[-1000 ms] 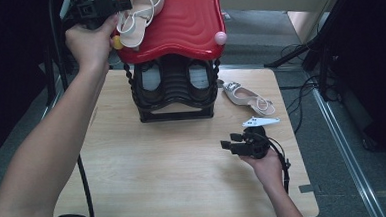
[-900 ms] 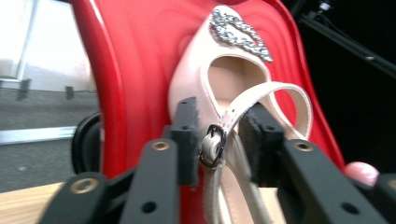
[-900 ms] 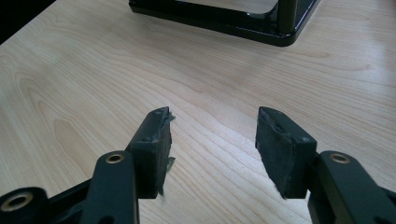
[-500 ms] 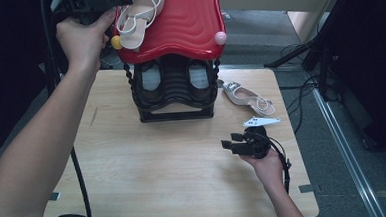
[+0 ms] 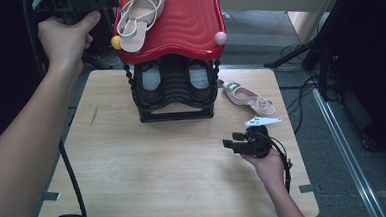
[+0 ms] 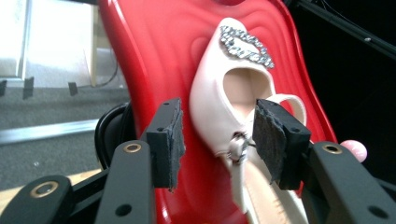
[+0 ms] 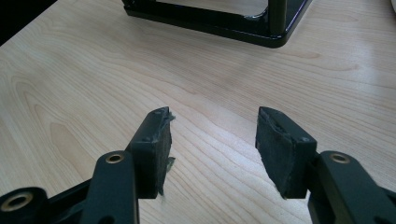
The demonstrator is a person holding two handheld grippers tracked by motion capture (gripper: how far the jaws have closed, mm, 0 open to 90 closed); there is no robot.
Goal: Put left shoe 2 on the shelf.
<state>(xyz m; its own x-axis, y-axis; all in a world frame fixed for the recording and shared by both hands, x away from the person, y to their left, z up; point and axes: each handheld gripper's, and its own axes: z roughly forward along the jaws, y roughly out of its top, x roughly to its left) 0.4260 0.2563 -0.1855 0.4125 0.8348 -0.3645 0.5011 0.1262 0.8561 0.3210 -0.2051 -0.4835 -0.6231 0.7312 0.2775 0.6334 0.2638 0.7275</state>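
Note:
A white sandal [image 5: 140, 13] with a rhinestone buckle lies on the red wavy top [image 5: 186, 23] of a black shoe rack [image 5: 175, 89]. My left gripper [image 5: 106, 2] is at the top's left edge. In the left gripper view the sandal's [image 6: 224, 88] heel end sits between the jaws of the left gripper [image 6: 217, 135], which have just been opening; the pads [image 6: 168, 140] stand clear of it. A second white sandal [image 5: 245, 95] lies on the table right of the rack. My right gripper [image 5: 235, 142] rests low over the table [image 7: 93, 70], open with nothing between its jaws [image 7: 212, 140].
The rack has a yellow knob [image 5: 116, 42] and a pink knob [image 5: 220, 37] at the top's front corners; its black base [image 7: 224, 23] stands ahead of the right gripper. Cables and a stand [image 5: 308, 57] lie on the floor to the right.
The left gripper's jaws have opened off the sandal, and the left hand has drawn back to the left. The sandal stays on the red top. The right hand has not moved.

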